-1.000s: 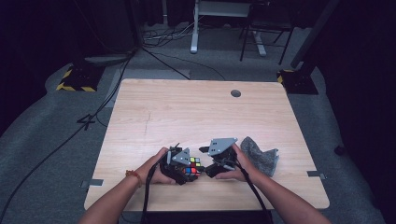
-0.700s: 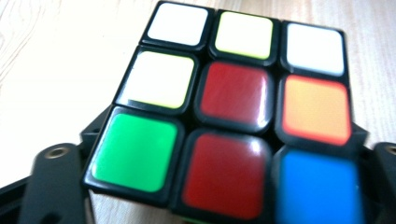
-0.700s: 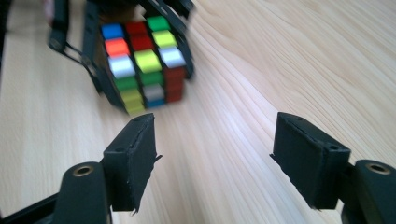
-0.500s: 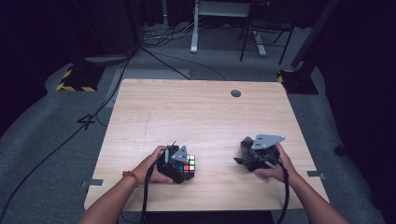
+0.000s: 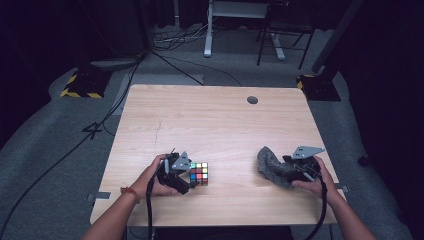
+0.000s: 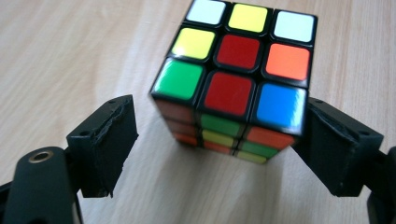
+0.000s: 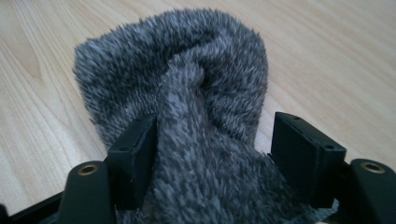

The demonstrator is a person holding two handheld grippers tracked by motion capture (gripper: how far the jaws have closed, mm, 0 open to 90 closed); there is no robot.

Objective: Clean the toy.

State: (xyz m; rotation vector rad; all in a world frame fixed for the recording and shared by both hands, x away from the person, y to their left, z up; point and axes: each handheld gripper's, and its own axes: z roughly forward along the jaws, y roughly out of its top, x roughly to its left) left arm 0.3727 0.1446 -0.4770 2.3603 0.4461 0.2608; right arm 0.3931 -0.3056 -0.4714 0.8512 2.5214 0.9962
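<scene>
Item one: puzzle cube (image 5: 199,173), stickers in mixed colours, sits on the wooden counter (image 5: 210,125) near its front edge, left of centre. In the left gripper view the cube (image 6: 233,88) stands between the two black jaws; a gap shows at the left jaw, while the right jaw lies just beside the cube's corner, contact uncertain.

Item two: left gripper (image 5: 186,176), in the person's left hand (image 5: 156,176), jaws apart and just been opening, cube between them but not pressed.

Item three: grey furry cloth (image 5: 272,167), bunched in a heap on the counter's right side, well apart from the cube. In the right gripper view the cloth (image 7: 187,93) fills the space between the jaws.

Item four: right gripper (image 5: 292,172), in the right hand (image 5: 312,180), jaws just been closing; the left jaw touches the fur, the right one stands clear.
</scene>
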